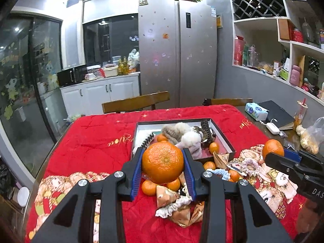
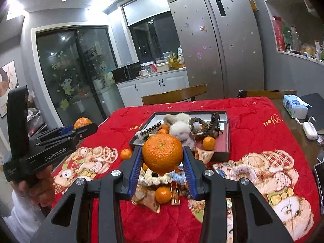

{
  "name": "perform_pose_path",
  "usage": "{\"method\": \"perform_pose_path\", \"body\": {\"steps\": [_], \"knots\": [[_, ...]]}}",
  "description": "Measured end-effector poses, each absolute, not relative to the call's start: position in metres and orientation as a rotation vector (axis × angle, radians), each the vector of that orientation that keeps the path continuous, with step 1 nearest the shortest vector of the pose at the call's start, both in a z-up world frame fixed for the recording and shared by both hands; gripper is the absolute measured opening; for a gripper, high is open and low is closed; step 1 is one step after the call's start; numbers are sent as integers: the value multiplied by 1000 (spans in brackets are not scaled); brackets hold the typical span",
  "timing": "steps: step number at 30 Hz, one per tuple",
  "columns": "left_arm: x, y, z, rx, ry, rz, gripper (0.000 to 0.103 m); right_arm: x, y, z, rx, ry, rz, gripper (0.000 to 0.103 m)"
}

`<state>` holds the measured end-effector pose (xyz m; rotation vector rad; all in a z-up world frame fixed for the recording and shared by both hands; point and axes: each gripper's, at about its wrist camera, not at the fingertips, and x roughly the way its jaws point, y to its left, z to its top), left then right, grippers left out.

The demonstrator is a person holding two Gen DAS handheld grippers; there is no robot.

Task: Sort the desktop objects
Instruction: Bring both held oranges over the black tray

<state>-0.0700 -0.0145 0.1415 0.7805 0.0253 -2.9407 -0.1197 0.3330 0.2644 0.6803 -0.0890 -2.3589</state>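
Note:
My left gripper (image 1: 163,163) is shut on a large orange (image 1: 163,162) and holds it above a pile of small tangerines (image 1: 148,187), gold wrapped packets (image 1: 165,196) and scrunchies on the red cloth. My right gripper (image 2: 162,156) is shut on a second large orange (image 2: 162,155) above the same pile. Each gripper shows in the other view, the right gripper at the right edge (image 1: 283,158) and the left gripper at the left (image 2: 81,127), orange held. A dark tray (image 1: 224,136) behind the pile holds furry hair ties, hair claws and small tangerines.
The red quilted cloth (image 1: 97,137) covers the table. Two wooden chair backs (image 1: 135,101) stand at the far edge. A tissue pack (image 1: 255,111), a dark notebook, a white charger, a drink cup and a plastic bag lie on the bare table at the right.

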Motion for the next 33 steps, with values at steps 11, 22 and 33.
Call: {"method": "perform_pose_path", "body": {"steps": [11, 22, 33], "knots": [[-132, -45, 127, 896, 48, -2964, 38, -163, 295, 261, 761, -78, -2317, 39], [-216, -88, 86, 1108, 64, -2940, 38, -217, 228, 228, 900, -24, -2244, 39], [-269, -110, 34, 1318, 170, -2870, 38, -283, 191, 171, 1155, 6, -2143, 39]]}}
